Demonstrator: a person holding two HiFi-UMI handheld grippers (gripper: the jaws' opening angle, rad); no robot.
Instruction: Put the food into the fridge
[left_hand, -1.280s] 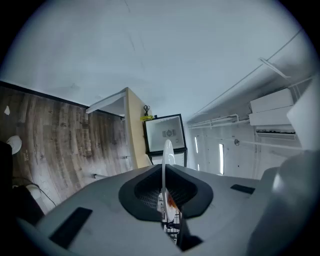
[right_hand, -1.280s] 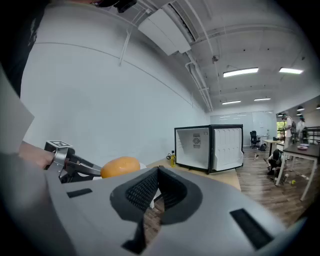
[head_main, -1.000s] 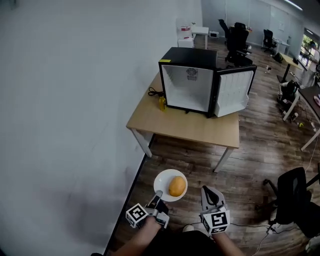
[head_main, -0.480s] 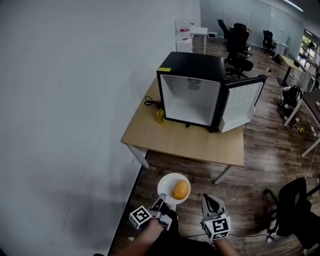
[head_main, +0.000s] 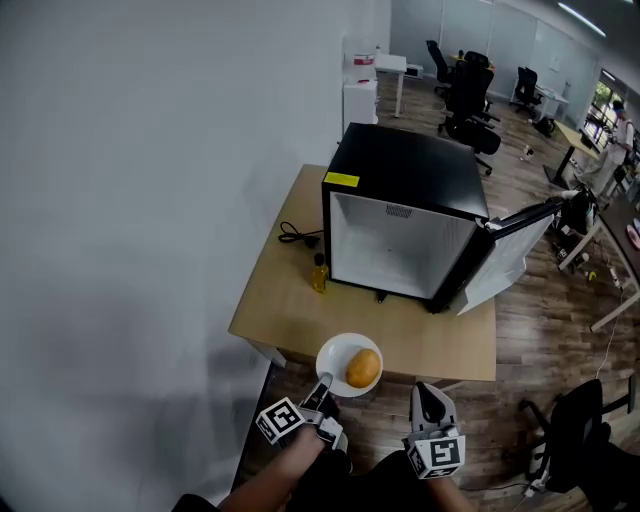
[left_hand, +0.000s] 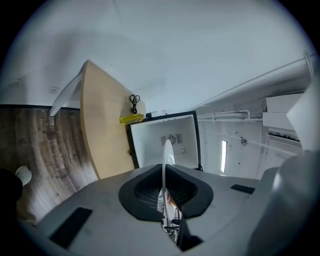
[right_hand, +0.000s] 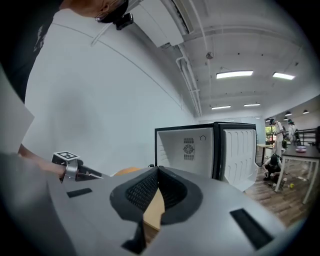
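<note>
A white plate (head_main: 338, 359) carries a round orange food item (head_main: 363, 367). My left gripper (head_main: 322, 385) is shut on the plate's near rim and holds it level over the table's front edge. In the left gripper view the plate (left_hand: 166, 155) runs edge-on between the closed jaws of the left gripper (left_hand: 164, 175). The black mini fridge (head_main: 415, 175) stands on the table with its white inside showing and its door (head_main: 512, 258) swung open to the right. My right gripper (head_main: 425, 393) hangs beside the plate, shut and empty. The right gripper (right_hand: 158, 171) points toward the fridge (right_hand: 186, 148).
The wooden table (head_main: 282, 305) stands against the white wall. A small yellow bottle (head_main: 319, 274) and a black cable (head_main: 295, 236) lie left of the fridge. Office chairs (head_main: 470, 90) and desks stand further back, and a black chair (head_main: 580, 420) is at the lower right.
The view has moved closer to the table and fridge. The plate with the food has come from over the floor to over the table's front edge. Both grippers stay as they were.
</note>
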